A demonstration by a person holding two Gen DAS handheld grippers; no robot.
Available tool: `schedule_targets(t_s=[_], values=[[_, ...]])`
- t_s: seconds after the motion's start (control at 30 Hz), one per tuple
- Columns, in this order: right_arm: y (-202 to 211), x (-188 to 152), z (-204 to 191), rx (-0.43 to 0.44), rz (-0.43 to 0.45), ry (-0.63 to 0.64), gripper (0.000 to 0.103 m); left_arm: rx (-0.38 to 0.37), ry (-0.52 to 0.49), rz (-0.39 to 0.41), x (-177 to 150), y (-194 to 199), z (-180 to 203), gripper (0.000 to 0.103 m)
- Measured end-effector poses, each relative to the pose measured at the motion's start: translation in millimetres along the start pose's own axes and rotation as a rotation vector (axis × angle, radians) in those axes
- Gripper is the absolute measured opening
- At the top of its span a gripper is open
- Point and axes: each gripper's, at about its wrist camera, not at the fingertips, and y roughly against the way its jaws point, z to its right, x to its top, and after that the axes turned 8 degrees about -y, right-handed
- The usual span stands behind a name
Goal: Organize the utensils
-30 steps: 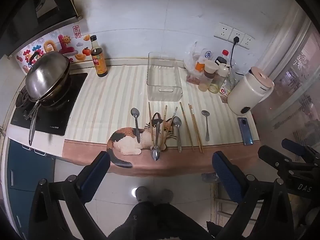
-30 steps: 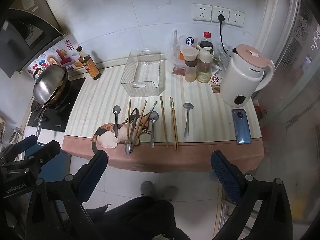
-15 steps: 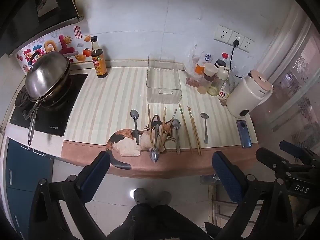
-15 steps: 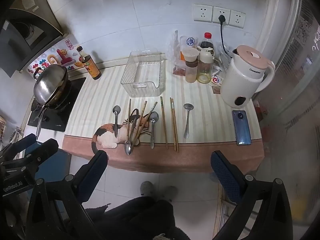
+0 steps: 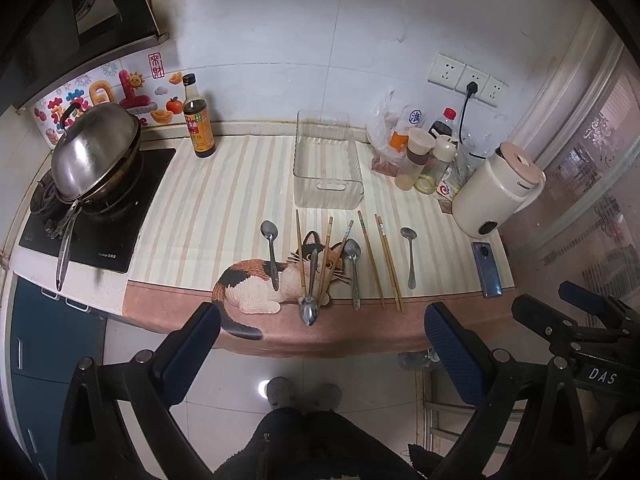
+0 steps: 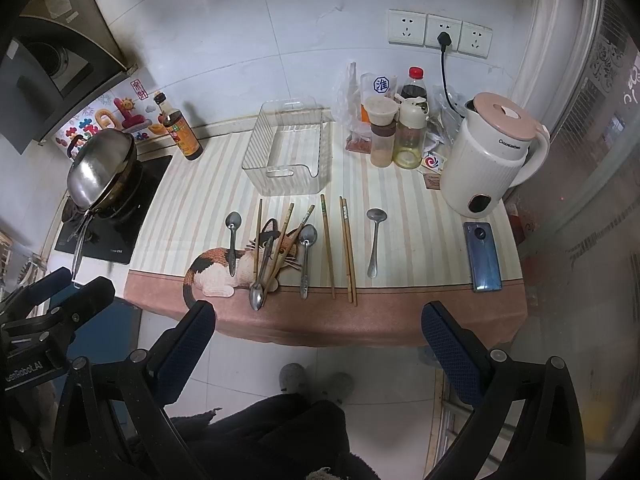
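Barely a shift: both views drift slightly back, nothing picked. Left gripper (image 5: 320,344) and right gripper (image 6: 318,340), jaws wide and empty, hover at lower frame; spoons (image 6: 374,240) and chopsticks (image 6: 347,248) lie mid-tabletop (image 6: 200,200) below the clear bin (image 6: 288,160).

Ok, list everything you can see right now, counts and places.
spoons: four, steel, front of counter
chopsticks: about seven, wooden, among the spoons
clear bin: one, empty, behind the utensils
cat mat: one, calico, front edge
kettle: one, cream, right
phone: one, blue, right front
condiment jars: several, by the wall
sauce bottle: one, brown, beside the stove
wok: one, steel, on the stove
left gripper: jaws open, off the counter
right gripper: jaws open, off the counter
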Motion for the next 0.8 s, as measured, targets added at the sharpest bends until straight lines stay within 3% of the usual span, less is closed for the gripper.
schedule_targets(t_s=[0.8], values=[[4.9,2.0,-2.2,0.007,0.006,0.0,0.103,0.0,-0.007,0.006,-0.3,2.6,1.2,0.103]])
